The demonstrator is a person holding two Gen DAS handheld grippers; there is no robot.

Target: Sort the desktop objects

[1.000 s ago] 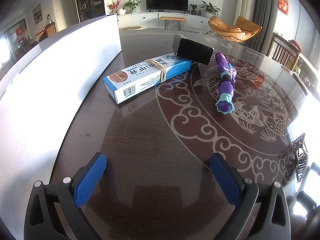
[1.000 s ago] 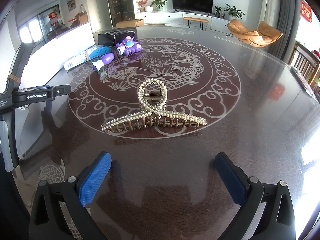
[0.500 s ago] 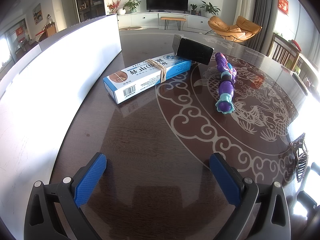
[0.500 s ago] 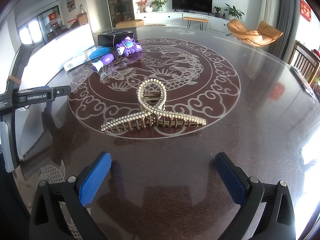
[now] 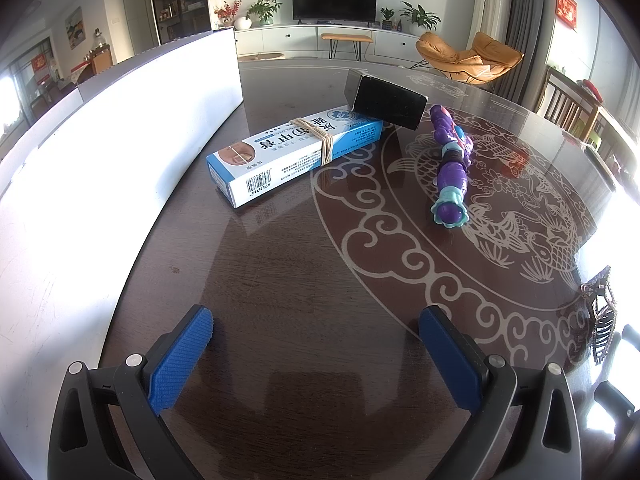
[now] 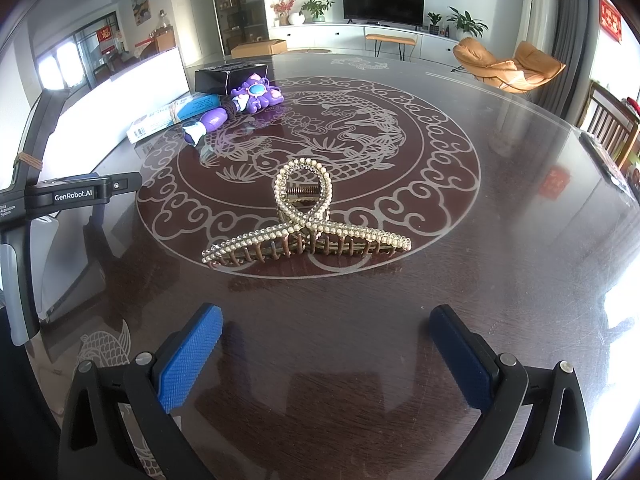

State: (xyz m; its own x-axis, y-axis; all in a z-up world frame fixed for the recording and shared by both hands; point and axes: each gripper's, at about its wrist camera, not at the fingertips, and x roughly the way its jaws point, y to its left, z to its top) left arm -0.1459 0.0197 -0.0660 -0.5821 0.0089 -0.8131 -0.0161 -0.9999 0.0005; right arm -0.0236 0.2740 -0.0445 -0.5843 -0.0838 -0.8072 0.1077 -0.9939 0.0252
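The pearl-studded, bow-shaped hair claw (image 6: 306, 216) is seen lying on the dark, glossy round tabletop (image 6: 500, 240), on the near rim of its pale fish medallion, straight ahead of the right gripper (image 6: 325, 354), whose blue-padded jaws are held wide apart and empty. This claw is judged the likeliest first pick. It would be gripped best across the narrow looped middle, not the long toothed wings (the pearls look slippery), with the jaws lowered level to the tabletop.

Beyond the claw, at the medallion's far left edge, a long blue-and-white carton bound with rubber bands (image 5: 298, 156), a black rectangular box (image 5: 386, 100) and a purple plastic toy wand (image 5: 450, 168) are grouped closely together. The left gripper (image 5: 316, 356) is held low and level, pointed towards that group, its jaws likewise apart and holding nothing.
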